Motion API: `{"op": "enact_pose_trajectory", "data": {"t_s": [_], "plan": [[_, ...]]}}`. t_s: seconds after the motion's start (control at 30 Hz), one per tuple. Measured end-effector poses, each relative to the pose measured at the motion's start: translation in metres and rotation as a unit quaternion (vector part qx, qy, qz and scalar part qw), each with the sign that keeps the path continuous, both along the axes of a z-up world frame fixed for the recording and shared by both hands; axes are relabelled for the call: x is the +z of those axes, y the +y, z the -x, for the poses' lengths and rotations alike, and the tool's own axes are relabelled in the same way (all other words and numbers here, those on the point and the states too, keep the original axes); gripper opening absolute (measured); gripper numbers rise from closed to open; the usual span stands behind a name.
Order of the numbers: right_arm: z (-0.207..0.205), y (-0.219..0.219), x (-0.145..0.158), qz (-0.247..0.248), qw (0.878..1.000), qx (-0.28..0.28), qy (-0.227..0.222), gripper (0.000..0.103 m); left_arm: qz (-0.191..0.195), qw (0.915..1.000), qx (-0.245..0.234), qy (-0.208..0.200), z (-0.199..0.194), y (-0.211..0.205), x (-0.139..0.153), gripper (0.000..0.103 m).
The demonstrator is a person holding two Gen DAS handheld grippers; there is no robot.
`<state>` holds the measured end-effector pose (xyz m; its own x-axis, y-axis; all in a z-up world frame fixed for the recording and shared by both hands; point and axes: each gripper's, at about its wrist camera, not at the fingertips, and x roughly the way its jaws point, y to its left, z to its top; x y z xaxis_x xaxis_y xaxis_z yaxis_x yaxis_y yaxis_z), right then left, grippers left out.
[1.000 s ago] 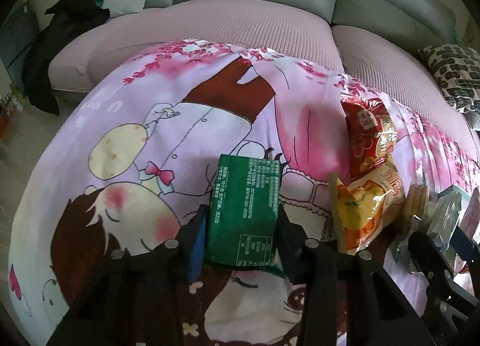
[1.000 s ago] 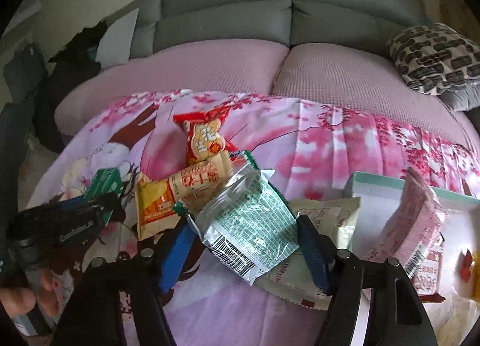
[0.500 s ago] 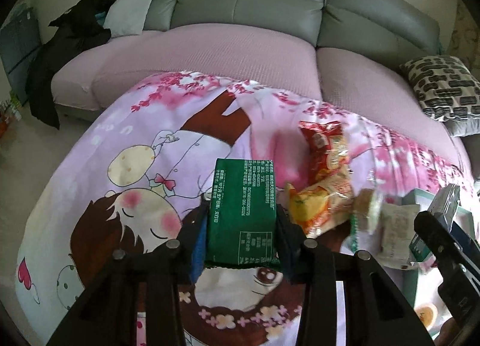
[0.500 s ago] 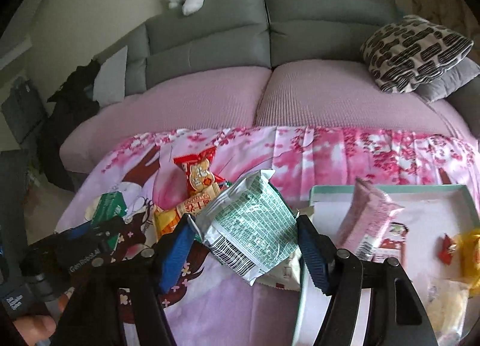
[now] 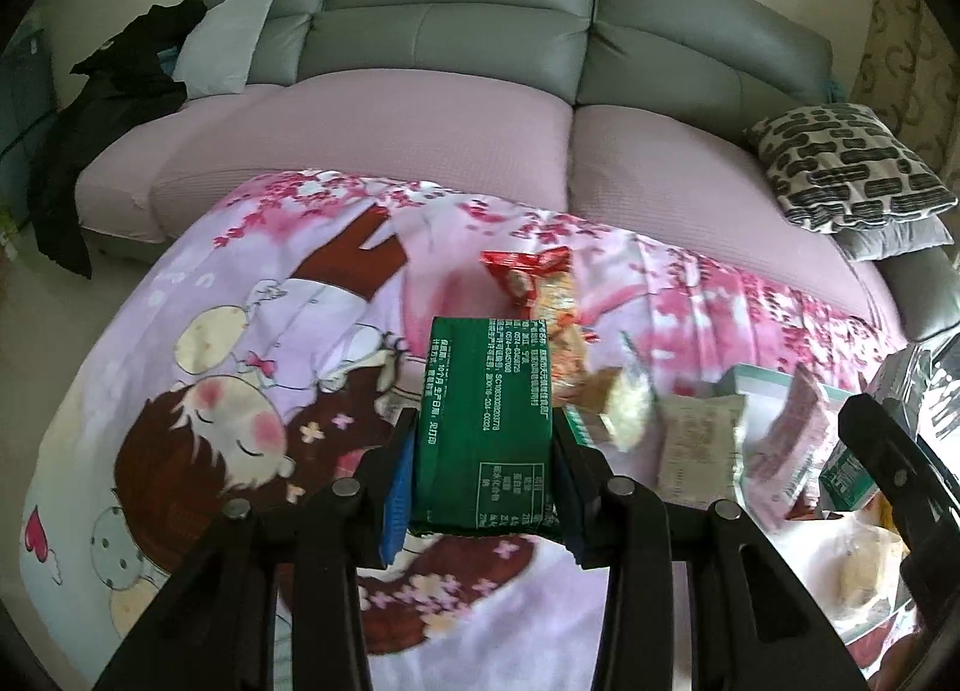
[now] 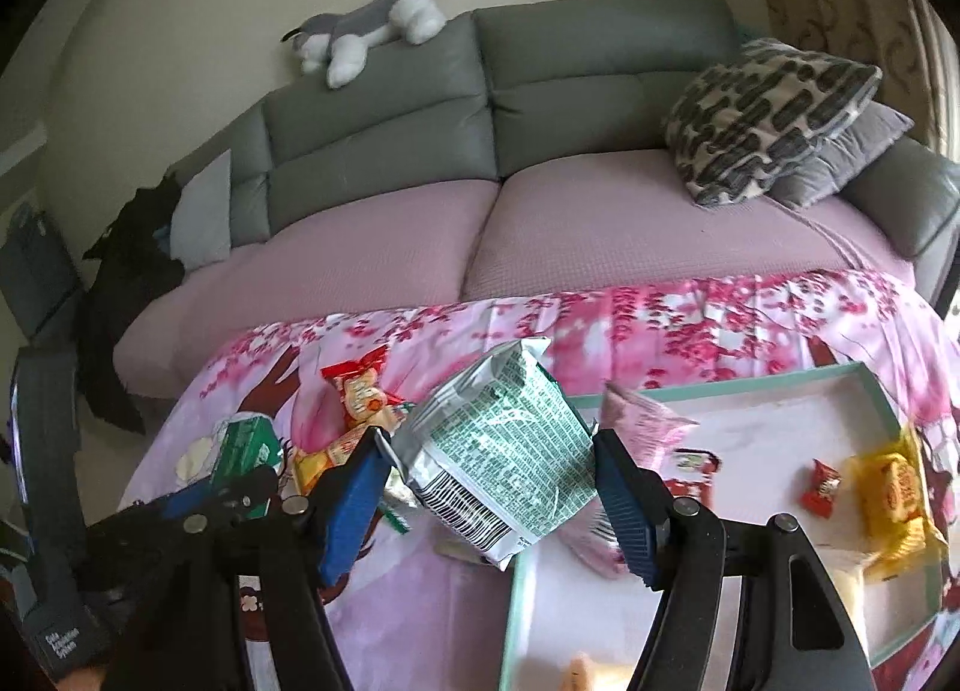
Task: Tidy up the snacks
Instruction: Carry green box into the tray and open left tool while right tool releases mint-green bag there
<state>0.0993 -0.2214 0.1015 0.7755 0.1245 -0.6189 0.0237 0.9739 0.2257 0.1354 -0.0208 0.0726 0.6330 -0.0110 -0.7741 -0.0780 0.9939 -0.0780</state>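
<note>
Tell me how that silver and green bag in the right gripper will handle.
The silver bag looks crinkly and puffed, so probably light and floppy. Its foil seems glossy, so it may slip between the right gripper pads. Contents could be crushable.

A surface draped with a pink cartoon-print cloth (image 5: 252, 367) carries the items. Directly on the cloth lie a red snack packet (image 6: 359, 391), an orange-yellow packet (image 6: 327, 454) touching it, a pale wrapped biscuit pack (image 5: 699, 445), and a shallow teal-rimmed tray (image 6: 744, 382) at the right.
</note>
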Motion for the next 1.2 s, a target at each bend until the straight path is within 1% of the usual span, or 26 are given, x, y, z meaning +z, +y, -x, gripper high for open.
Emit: {"op": "enact_pose_trajectory", "data": {"t_s": [0.17,0.33,0.43,0.57,0.7,0.87,1.0,1.03,1.2], "plan": [[0.009,-0.03,0.004,-0.012,0.999,-0.033,-0.006,0.071,-0.008,0.9996,-0.024,-0.007,0.003,-0.025,0.006,0.042],[0.016,-0.064,0.001,-0.005,0.997,-0.079,0.0,0.071,-0.016,0.9982,-0.056,-0.013,0.006,-0.056,0.012,0.042],[0.021,-0.089,-0.003,-0.013,0.994,-0.106,0.007,0.071,-0.02,0.9966,-0.078,-0.013,0.008,-0.078,0.012,0.042],[0.031,-0.117,-0.004,-0.012,0.99,-0.142,0.008,0.071,-0.026,0.9937,-0.108,-0.013,0.012,-0.106,0.012,0.042],[0.042,-0.141,-0.005,-0.022,0.986,-0.164,0.005,0.071,-0.034,0.99,-0.136,-0.015,0.017,-0.135,0.013,0.042],[0.055,-0.166,-0.005,-0.029,0.981,-0.191,0.002,0.071,-0.042,0.9839,-0.173,-0.017,0.025,-0.172,0.012,0.042],[0.062,-0.184,-0.006,-0.032,0.977,-0.209,0.002,0.071,-0.052,0.977,-0.206,-0.014,0.031,-0.203,0.008,0.042],[0.064,-0.187,-0.006,-0.031,0.977,-0.211,0.002,0.071,-0.058,0.9737,-0.22,-0.012,0.034,-0.214,0.005,0.042],[0.07,-0.202,-0.009,-0.03,0.974,-0.224,0.005,0.071,-0.063,0.9653,-0.253,-0.008,0.042,-0.245,-0.004,0.042]]}}
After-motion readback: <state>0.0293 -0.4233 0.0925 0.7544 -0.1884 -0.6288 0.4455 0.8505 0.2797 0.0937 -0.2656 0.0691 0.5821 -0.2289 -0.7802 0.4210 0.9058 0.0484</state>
